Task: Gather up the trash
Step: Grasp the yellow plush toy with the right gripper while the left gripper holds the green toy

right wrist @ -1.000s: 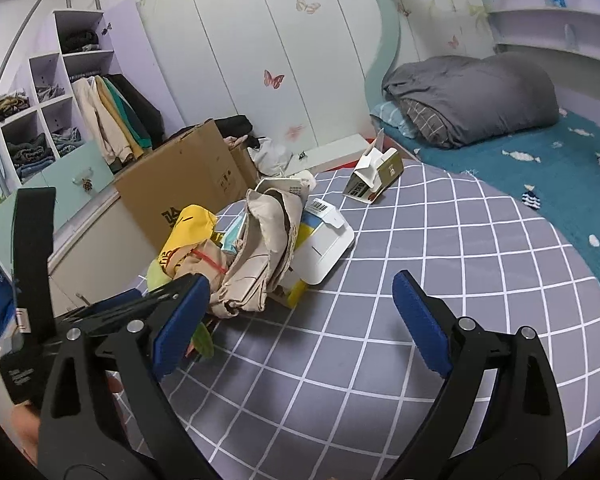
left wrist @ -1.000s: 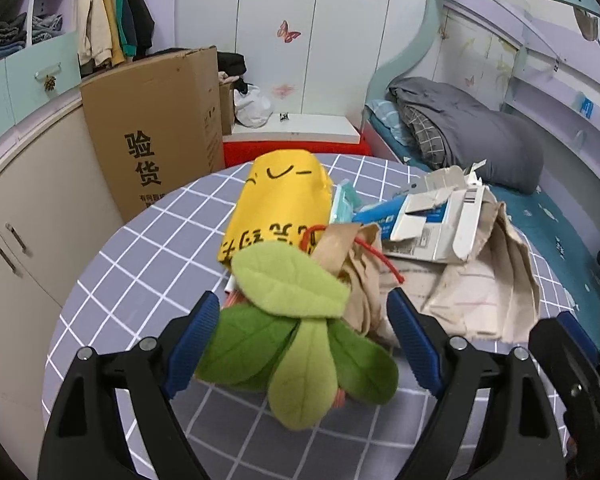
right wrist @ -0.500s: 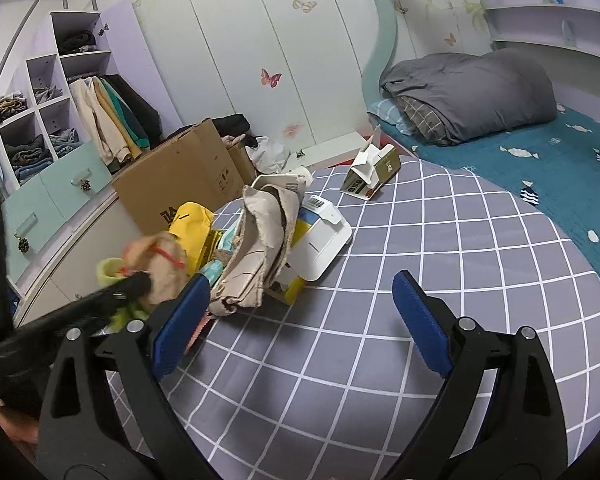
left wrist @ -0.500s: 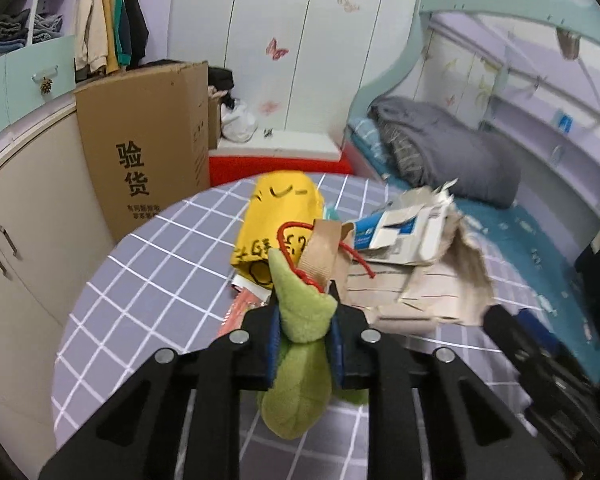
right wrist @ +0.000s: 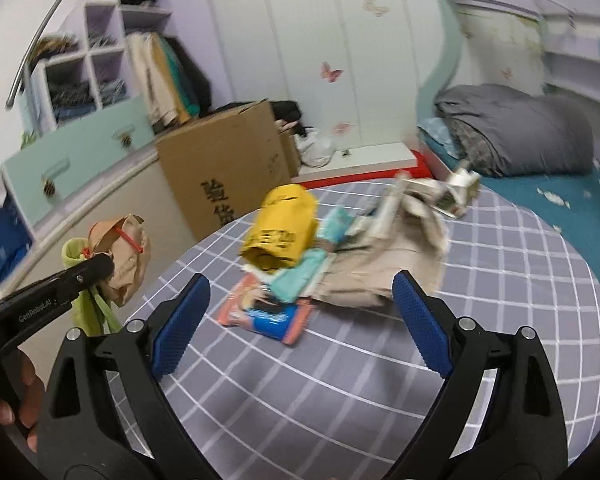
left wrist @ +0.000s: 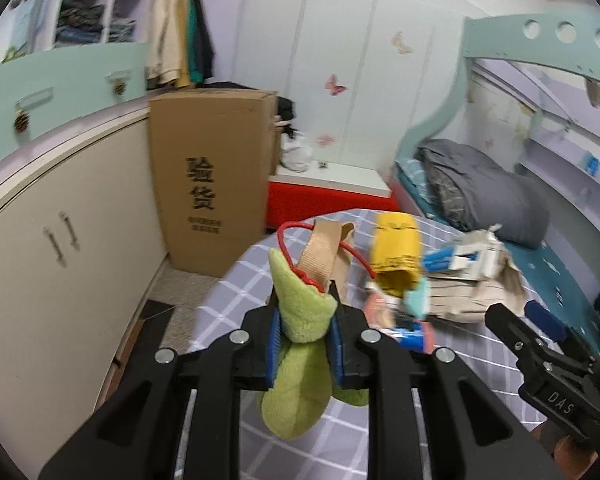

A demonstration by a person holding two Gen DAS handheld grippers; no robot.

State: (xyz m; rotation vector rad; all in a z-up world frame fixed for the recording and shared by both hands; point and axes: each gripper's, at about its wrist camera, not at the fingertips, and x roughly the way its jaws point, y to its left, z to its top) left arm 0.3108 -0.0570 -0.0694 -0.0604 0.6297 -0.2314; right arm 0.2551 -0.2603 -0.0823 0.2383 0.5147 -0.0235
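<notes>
My left gripper (left wrist: 305,330) is shut on a green plush leaf bundle (left wrist: 300,344) with a tan fabric piece and red cord (left wrist: 324,252), held up in the air left of the table. It also shows in the right wrist view (right wrist: 116,256). My right gripper (right wrist: 300,320) is open and empty above the grey checked table (right wrist: 480,300). On the table lie a yellow bag (right wrist: 282,228), a red-and-blue wrapper (right wrist: 266,314), teal packets (right wrist: 300,276), crumpled beige paper (right wrist: 384,268) and a small carton (right wrist: 458,192).
A tall cardboard box (left wrist: 212,180) stands left of the table beside cream cabinets (left wrist: 60,264). A bed with a grey duvet (right wrist: 520,132) is at the right. A red-and-white step (left wrist: 332,192) lies behind the table.
My left gripper closed on the green plush bundle and lifted it up and left, off the table. A red-and-blue wrapper is now uncovered. The right gripper stayed open and turned toward the pile.
</notes>
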